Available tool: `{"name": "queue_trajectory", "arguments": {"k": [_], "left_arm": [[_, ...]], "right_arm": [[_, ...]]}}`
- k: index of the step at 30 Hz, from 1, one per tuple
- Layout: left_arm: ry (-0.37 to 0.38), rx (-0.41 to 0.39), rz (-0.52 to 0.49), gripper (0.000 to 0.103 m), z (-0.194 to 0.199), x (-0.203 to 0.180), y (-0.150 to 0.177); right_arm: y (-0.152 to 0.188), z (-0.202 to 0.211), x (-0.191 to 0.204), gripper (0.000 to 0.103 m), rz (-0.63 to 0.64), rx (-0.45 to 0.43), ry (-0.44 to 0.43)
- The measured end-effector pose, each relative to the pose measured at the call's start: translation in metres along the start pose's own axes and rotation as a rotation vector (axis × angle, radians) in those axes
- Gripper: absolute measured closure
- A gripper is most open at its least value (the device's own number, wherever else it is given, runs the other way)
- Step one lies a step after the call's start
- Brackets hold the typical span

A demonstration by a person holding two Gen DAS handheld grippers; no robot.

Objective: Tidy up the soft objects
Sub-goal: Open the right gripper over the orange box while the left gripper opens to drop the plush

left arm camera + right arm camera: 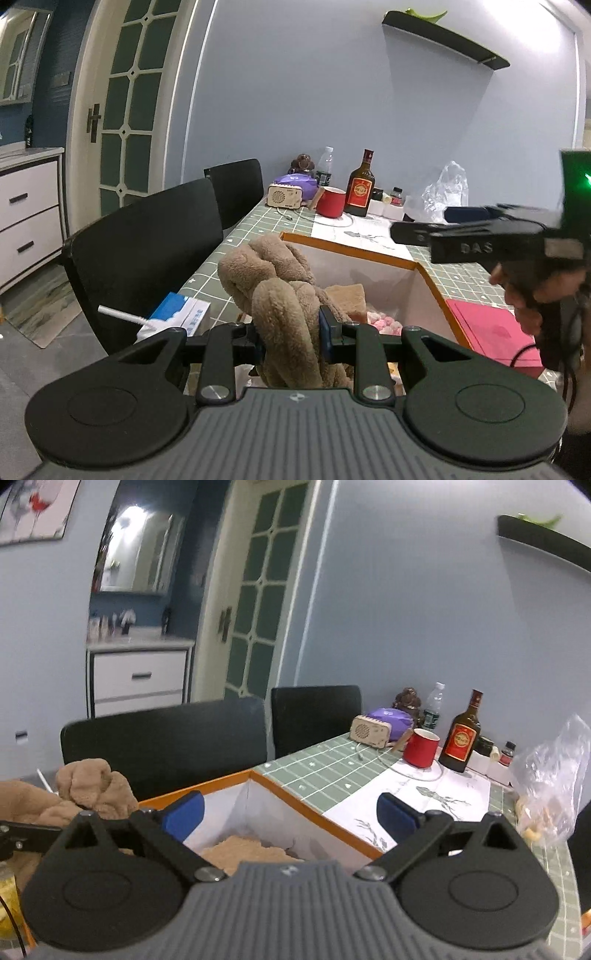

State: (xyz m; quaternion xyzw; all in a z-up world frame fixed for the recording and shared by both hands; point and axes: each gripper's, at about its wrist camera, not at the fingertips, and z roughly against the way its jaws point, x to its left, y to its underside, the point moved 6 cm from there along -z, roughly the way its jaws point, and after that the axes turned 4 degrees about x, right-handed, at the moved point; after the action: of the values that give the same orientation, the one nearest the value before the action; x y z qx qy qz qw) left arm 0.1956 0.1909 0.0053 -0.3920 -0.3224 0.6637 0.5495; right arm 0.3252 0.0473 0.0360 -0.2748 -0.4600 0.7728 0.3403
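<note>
The left hand-held gripper (291, 338) is clamped tight on a brown plush (273, 280), holding it up right over the near-left corner of the orange-rimmed box (373, 254) on the bench (258, 218). The right hand-held gripper (290, 812) hangs over the box's far corner, jaws wide apart, nothing in them. A tan cloth (243, 851) and pink fluffy stuff (386, 325) sit inside the box.

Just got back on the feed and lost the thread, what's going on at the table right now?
The left gripper is shut on a brown plush toy, holding it up over the orange-rimmed box on the green checked table. The right gripper is open and empty, hovering over the same box. Inside the box there is already a tan soft item and something pink and fluffy. The plush is not yet in the box.
</note>
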Motion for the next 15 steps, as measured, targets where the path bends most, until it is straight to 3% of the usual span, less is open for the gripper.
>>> {"name": "queue_trajectory", "arguments": {"k": [7, 15], "left_arm": [[-0.009, 0.077, -0.049, 0.072, -0.013, -0.03, -0.009], [0.01, 0.177, -0.027, 0.072, -0.045, -0.053, -0.009]], "right_arm": [[0.007, 0.015, -0.028, 0.005, -0.065, 0.005, -0.108], [0.006, 0.042, -0.046, 0.005, -0.088, -0.049, -0.146]]}}
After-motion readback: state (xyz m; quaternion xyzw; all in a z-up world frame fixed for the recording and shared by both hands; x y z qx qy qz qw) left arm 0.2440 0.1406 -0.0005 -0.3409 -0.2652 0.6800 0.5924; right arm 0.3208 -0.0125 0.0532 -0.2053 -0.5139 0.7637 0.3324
